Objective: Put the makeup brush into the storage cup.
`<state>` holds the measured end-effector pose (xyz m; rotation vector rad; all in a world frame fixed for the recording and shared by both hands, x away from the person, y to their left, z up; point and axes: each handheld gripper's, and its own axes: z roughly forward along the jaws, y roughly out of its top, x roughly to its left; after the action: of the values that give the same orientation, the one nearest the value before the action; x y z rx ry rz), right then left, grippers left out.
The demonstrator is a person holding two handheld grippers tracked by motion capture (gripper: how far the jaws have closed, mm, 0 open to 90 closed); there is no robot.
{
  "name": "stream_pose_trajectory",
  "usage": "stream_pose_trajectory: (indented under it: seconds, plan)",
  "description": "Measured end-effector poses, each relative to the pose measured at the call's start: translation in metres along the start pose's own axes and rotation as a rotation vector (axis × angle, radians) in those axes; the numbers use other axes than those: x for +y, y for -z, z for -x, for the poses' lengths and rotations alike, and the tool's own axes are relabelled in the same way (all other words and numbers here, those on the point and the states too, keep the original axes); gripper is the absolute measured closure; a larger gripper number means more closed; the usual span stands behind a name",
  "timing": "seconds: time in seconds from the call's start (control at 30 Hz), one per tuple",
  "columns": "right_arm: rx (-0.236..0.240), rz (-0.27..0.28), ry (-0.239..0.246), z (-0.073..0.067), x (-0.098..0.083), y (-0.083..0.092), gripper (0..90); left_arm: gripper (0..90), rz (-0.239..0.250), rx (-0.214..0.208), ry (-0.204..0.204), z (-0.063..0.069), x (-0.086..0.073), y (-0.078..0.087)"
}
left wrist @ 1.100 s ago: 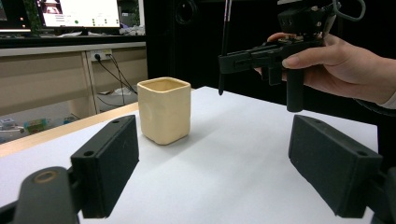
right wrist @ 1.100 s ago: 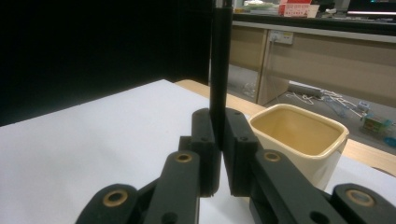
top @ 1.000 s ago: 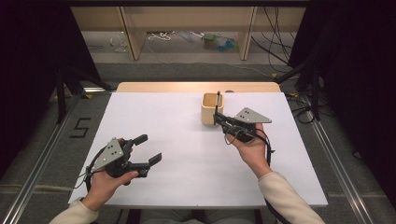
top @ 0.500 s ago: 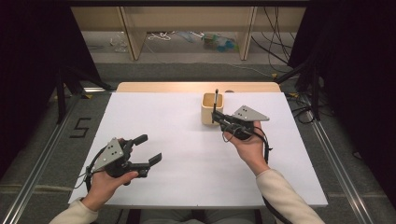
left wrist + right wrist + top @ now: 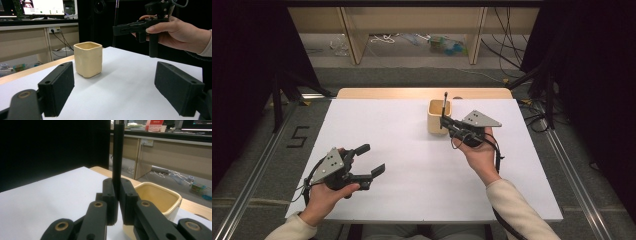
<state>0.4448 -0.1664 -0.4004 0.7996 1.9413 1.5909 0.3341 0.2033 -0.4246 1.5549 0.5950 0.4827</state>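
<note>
A cream square cup (image 5: 439, 117) stands upright at the far middle-right of the white table (image 5: 412, 150). Just right of the cup's near side, my right gripper (image 5: 443, 121) is shut on a thin black pen (image 5: 445, 100), which stands upright beside the rim. The right gripper view shows the pen (image 5: 118, 152) pinched between the pads, with the cup (image 5: 160, 195) behind and to the right. My left gripper (image 5: 371, 159) rests at the near left, open and holding nothing. In its own view the cup (image 5: 88, 59) stands beyond the spread jaws, and the other hand holds the right gripper (image 5: 130, 26) above it.
A wooden strip (image 5: 422, 93) runs along the table's far edge. Beyond it are shelf legs and loose cables on the floor (image 5: 412, 40). Metal rails (image 5: 572, 170) flank the table, and dark curtains hang on both sides.
</note>
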Motion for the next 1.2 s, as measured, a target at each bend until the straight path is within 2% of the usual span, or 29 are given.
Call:
stream_pose_trajectory:
  seconds: [1.2]
  plan:
    - [-0.029,0.005,-0.001,0.0087,0.0062,-0.0092,84.4,16.1,0.004,0.0,0.006,-0.0007,0.0,0.0001]
